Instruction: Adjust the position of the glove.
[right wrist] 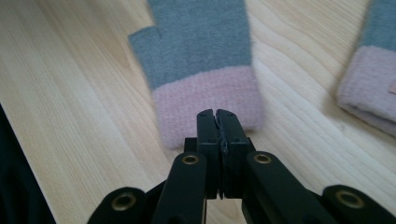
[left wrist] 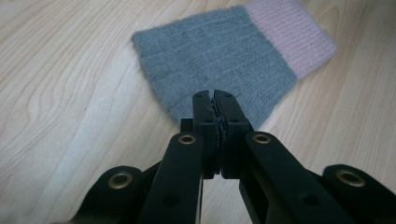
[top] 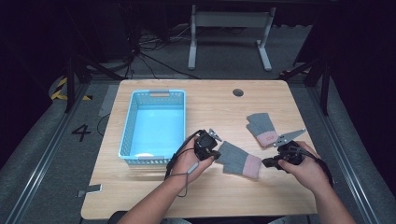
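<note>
While two grey gloves with pink cuffs lie on the table (top: 205,196), one blue basket (top: 154,126) stands at about nine o'clock from them. The near glove (top: 239,159) lies flat between the two claws; the far glove (top: 262,129) sits at one o'clock from it, apart, with a small tag on its cuff too blurred to read. The left hand (top: 189,161) comes in from six o'clock, its left claw (left wrist: 215,100) pressed together with nothing clearly between the jaws, its tips over the glove's grey edge. The right hand (top: 303,165) points its right claw (right wrist: 218,116) toward nine o'clock, jaws likewise closed tight, at the pink cuff's hem. On the floor at nine o'clock a painted "4" (top: 81,132) reads clearly.
</note>
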{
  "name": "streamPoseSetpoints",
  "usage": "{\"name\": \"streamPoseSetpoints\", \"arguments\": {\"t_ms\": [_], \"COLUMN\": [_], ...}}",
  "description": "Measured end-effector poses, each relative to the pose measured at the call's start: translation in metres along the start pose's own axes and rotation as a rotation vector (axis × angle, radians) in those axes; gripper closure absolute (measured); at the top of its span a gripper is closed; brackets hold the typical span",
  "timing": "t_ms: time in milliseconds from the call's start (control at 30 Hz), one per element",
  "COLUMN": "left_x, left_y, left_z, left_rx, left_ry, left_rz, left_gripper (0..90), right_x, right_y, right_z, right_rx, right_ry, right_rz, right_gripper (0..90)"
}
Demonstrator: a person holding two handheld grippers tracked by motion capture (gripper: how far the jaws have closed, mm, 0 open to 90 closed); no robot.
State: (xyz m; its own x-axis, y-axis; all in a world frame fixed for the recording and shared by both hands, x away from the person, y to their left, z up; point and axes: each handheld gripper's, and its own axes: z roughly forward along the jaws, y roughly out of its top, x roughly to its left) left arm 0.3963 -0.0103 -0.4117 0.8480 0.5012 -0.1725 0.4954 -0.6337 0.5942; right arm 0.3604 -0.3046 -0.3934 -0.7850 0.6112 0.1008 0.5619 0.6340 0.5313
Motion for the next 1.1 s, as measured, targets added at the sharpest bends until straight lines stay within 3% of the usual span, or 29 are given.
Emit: {"name": "streamPoseSetpoints", "arguments": {"t_ms": [233, 267, 467, 667, 800, 1100], "left_x": [0.0, 0.001, -0.006, -0.002, -0.005, -0.008], "left_y": [0.002, 0.002, 0.002, 0.001, 0.002, 0.002], "left_z": [0.012, 0.014, 0.028, 0.032, 0.034, 0.025], "left_rx": [-0.002, -0.004, -0.012, -0.008, -0.001, -0.022], "left_ry": [0.006, 0.002, 0.016, 0.028, 0.027, 0.033], "left_rz": [0.001, -0.002, 0.002, -0.006, 0.003, 0.01], "left_gripper": [85.6, 85.1, 84.8, 85.2, 86.5, 86.4], "right_x": [0.01, 0.015, 0.024, 0.026, 0.029, 0.034], "right_y": [-0.002, -0.001, 0.003, 0.002, 0.004, 0.003], "right_z": [0.012, 0.016, 0.03, 0.038, 0.039, 0.047], "right_rx": [0.005, 0.004, 0.034, 0.057, 0.049, 0.085], "right_ry": [0.008, 0.015, 0.042, 0.056, 0.099, 0.117], "right_rz": [-0.018, -0.049, -0.072, -0.081, -0.099, -0.12], "right_gripper": [89.1, 89.0, 88.9, 88.8, 88.9, 89.1]}}
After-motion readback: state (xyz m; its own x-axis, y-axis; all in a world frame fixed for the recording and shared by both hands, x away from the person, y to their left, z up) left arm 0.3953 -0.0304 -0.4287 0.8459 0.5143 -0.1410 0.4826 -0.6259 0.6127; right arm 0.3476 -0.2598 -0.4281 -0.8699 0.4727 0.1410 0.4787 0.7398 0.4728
